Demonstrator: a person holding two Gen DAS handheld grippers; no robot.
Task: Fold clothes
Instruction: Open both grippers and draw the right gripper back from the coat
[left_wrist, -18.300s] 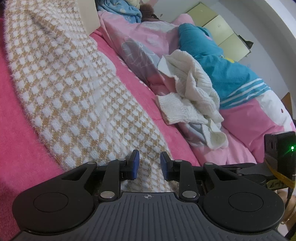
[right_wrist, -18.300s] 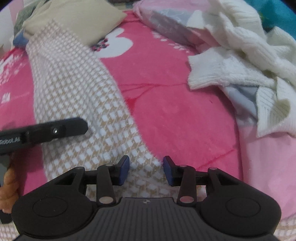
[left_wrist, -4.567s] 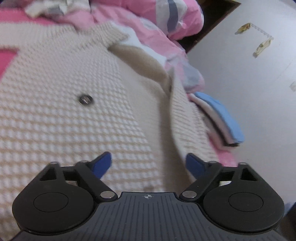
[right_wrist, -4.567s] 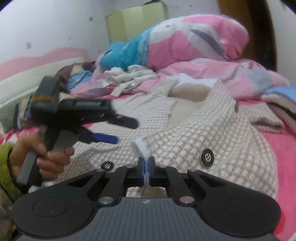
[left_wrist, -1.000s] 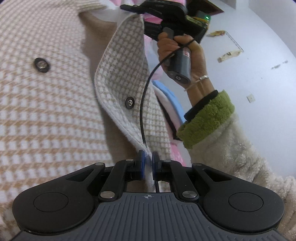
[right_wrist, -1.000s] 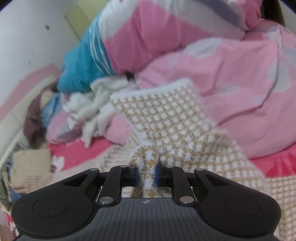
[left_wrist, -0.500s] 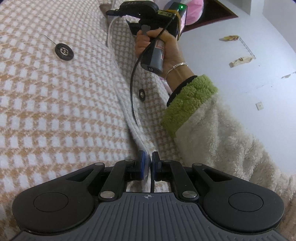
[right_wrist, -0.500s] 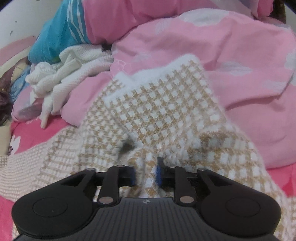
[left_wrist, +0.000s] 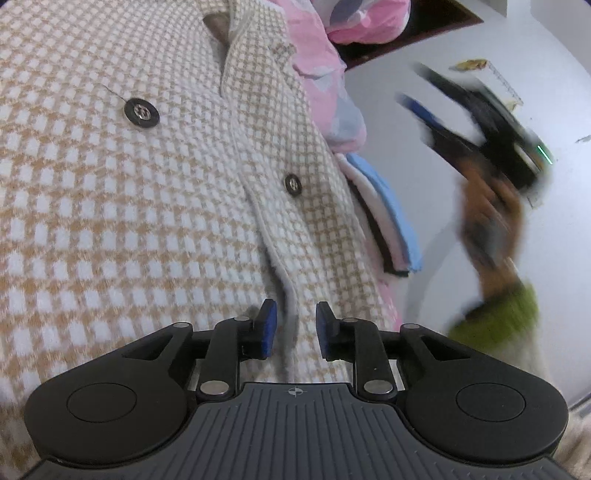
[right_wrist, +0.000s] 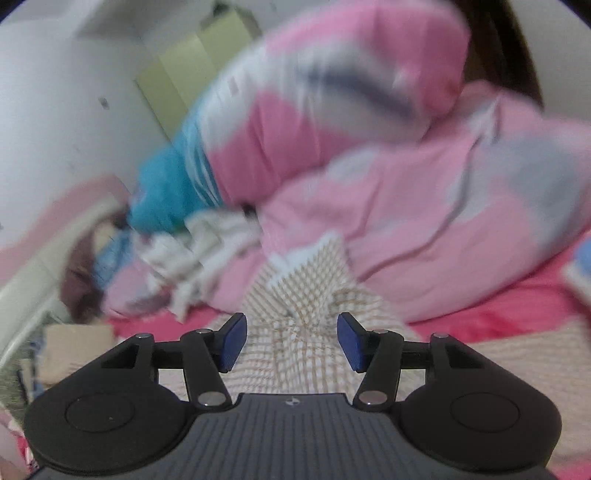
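Observation:
A beige-and-white houndstooth coat (left_wrist: 129, 206) lies spread on the bed, its front panels closed over each other, with two dark buttons (left_wrist: 141, 112) showing. My left gripper (left_wrist: 292, 328) hovers open over the coat's front edge, which runs between its blue pads (left_wrist: 266, 325) without being pinched. My right gripper (right_wrist: 291, 341) is open and empty, raised above the coat's collar end (right_wrist: 314, 291). In the left wrist view the right gripper (left_wrist: 476, 122) is blurred, up in the air to the right, held by a hand with a green cuff (left_wrist: 495, 314).
A pink quilt (right_wrist: 424, 229) and a pink, white and blue pillow (right_wrist: 314, 110) are heaped behind the coat. A white knit garment (right_wrist: 199, 251) lies at the left. A stack of folded clothes (left_wrist: 388, 221) sits at the bed's right edge, beside a white wall.
Both grippers have opened and let go of the coat's front edge. The right gripper has lifted up and away to the right; the front panel now lies flat and closed.

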